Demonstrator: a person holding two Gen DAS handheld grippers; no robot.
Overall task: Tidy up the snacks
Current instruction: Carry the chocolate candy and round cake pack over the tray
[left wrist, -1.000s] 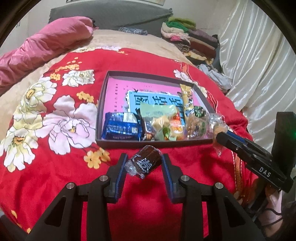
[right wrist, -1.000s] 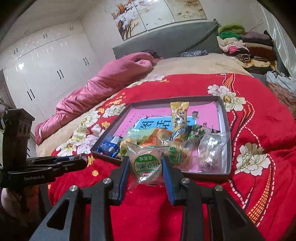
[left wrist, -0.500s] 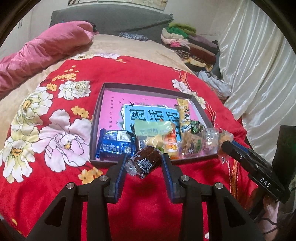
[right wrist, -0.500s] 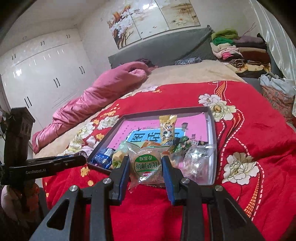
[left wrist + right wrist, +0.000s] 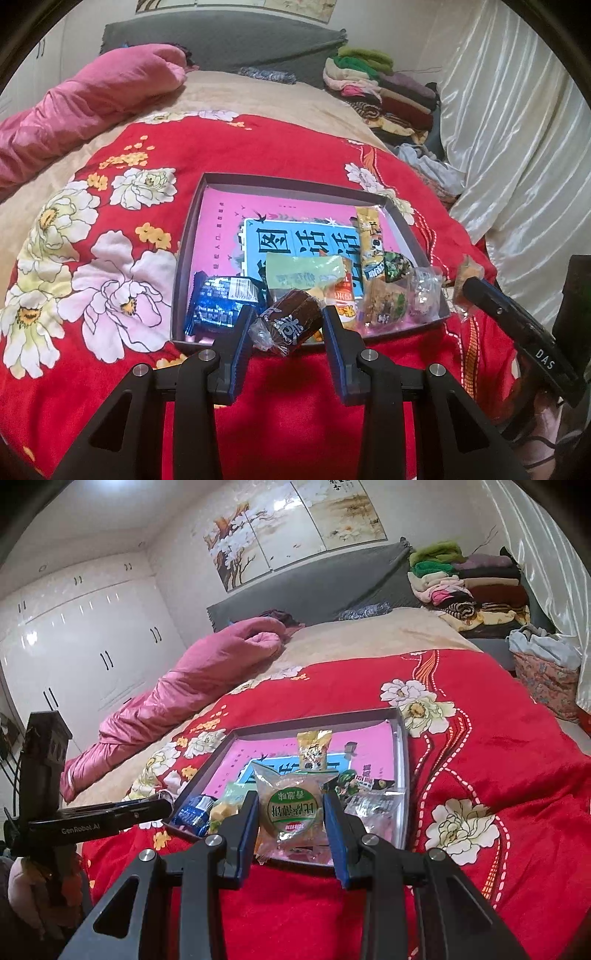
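A shallow grey box (image 5: 188, 254) with a pink and blue printed floor lies on the red flowered blanket. Several wrapped snacks crowd its near end, among them a blue packet (image 5: 218, 302) and a tall yellow packet (image 5: 371, 236). My left gripper (image 5: 288, 325) is shut on a dark brown wrapped cake (image 5: 290, 321), held above the box's near edge. My right gripper (image 5: 290, 812) is shut on a round biscuit in a clear wrapper with a green label (image 5: 291, 808), just over the near edge of the box (image 5: 402, 760). The right gripper (image 5: 476, 291) also shows at the box's right corner in the left wrist view.
A rolled pink quilt (image 5: 74, 110) lies along the bed's left side. Folded clothes (image 5: 373, 85) are stacked at the far right by a grey headboard (image 5: 303, 594). A white curtain (image 5: 517, 147) hangs right of the bed. White wardrobes (image 5: 85, 642) stand to the left.
Both grippers have pulled back and up a little with their snacks still held, so the box sits lower and nearer the fingertips in both views. The grips are unchanged.
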